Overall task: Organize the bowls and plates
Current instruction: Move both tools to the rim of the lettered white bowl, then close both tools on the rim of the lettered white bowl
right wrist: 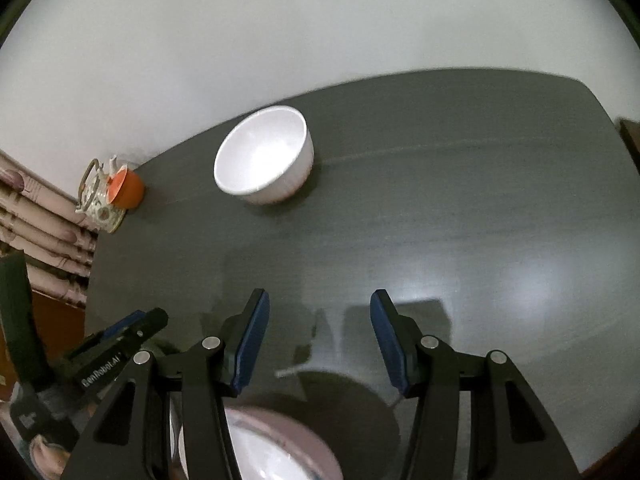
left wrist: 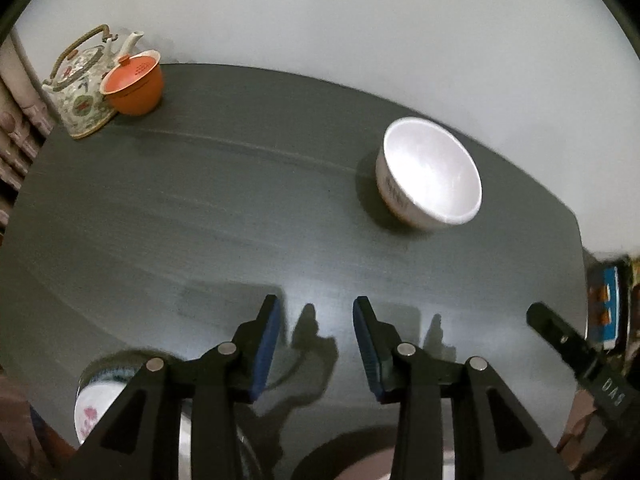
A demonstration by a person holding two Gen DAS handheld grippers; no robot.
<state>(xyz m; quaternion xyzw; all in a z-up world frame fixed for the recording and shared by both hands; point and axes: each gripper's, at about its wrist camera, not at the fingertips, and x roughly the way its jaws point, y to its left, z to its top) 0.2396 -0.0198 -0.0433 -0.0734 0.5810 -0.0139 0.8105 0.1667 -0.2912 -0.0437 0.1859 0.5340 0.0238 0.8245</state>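
While above the table | left gripper fingers parted, empty | right gripper likewise (wider apart)

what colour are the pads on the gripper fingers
Dark blue pads on black fingers, clearest in the right wrist view.

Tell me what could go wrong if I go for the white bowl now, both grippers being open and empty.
1. The white bowl sits near the table's far edge; a push from the fingers could slide it off.
2. Its wall looks smooth and curved, so a rim pinch may slip.
3. The left gripper and right gripper work close together above dishes near the front edge, including a flowered bowl and a plate; either may get knocked.
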